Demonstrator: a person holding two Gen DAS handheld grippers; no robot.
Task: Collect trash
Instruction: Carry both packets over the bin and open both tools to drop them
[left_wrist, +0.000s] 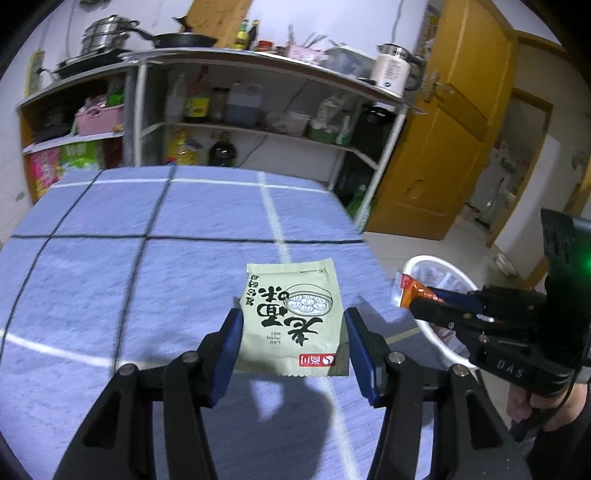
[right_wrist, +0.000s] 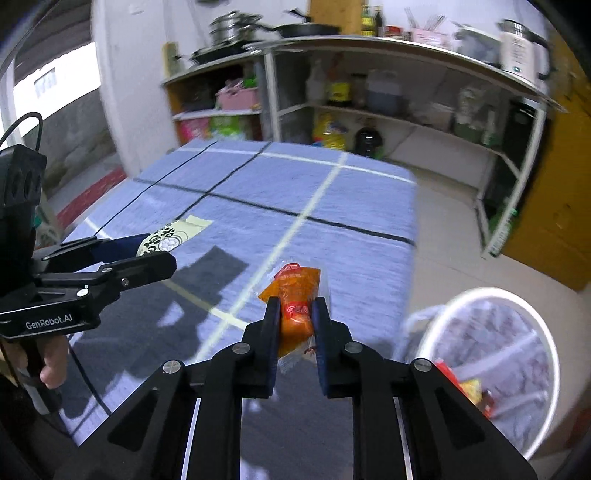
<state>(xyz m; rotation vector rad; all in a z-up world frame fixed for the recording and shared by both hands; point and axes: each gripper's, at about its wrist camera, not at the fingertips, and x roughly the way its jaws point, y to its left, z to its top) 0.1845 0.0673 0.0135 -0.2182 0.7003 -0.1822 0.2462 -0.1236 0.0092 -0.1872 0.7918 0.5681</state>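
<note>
A pale green packet (left_wrist: 293, 317) with black characters lies flat on the blue checked tablecloth (left_wrist: 147, 266). My left gripper (left_wrist: 293, 325) is open, one finger on each side of the packet's near half. The packet also shows in the right wrist view (right_wrist: 173, 230) beside the left gripper (right_wrist: 147, 251). My right gripper (right_wrist: 295, 312) is shut on an orange wrapper (right_wrist: 295, 295), held above the table's right edge. In the left wrist view the right gripper (left_wrist: 424, 301) holds the orange wrapper (left_wrist: 410, 290) over a white bin (left_wrist: 439, 266).
The white bin (right_wrist: 517, 299), lined with a clear bag and holding some wrappers, stands on the floor right of the table. Kitchen shelves (left_wrist: 258, 129) with bottles and pots stand behind the table. A yellow door (left_wrist: 443, 147) is at the right.
</note>
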